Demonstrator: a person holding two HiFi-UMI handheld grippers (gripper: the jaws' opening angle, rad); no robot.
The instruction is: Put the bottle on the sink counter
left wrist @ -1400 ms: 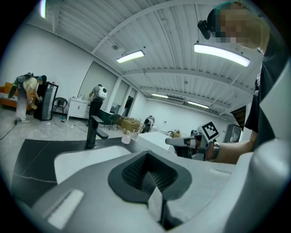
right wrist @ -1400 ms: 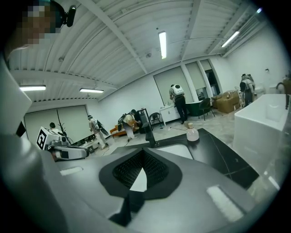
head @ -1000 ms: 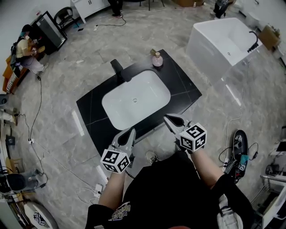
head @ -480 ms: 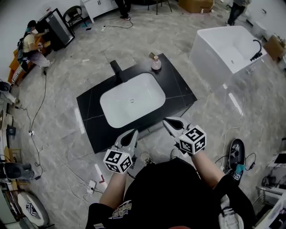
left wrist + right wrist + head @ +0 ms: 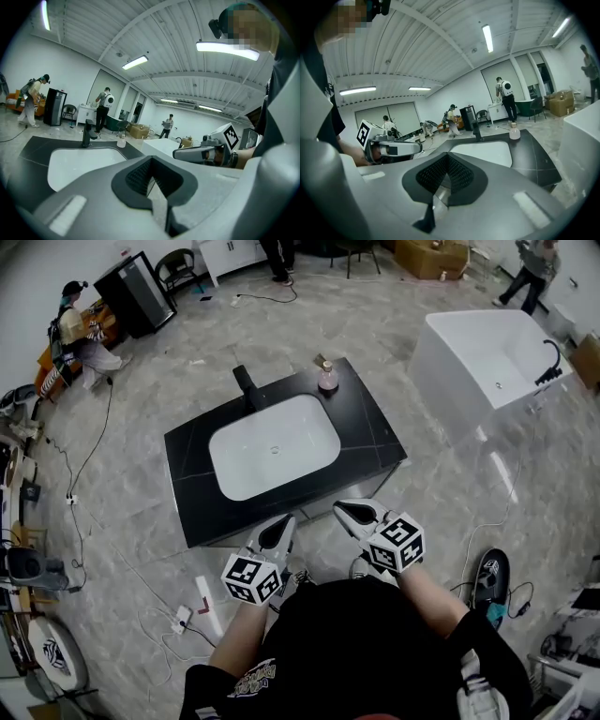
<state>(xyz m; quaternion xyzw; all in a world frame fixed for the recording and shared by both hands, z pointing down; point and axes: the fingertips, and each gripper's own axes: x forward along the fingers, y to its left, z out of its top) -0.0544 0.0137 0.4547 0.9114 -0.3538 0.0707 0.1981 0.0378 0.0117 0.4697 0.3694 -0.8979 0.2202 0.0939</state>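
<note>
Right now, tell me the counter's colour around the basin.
The counter is black with thin pale lines, clearest in the head view.

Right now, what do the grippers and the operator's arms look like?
Left gripper and right gripper: light grey tapered jaws with black ribbed pads. Each carries a white cube printed with black square markers. No cables visible. Person wears a black short-sleeved shirt, forearms bare.

Overhead plus low views, shared sink [image 5: 274, 448]
</note>
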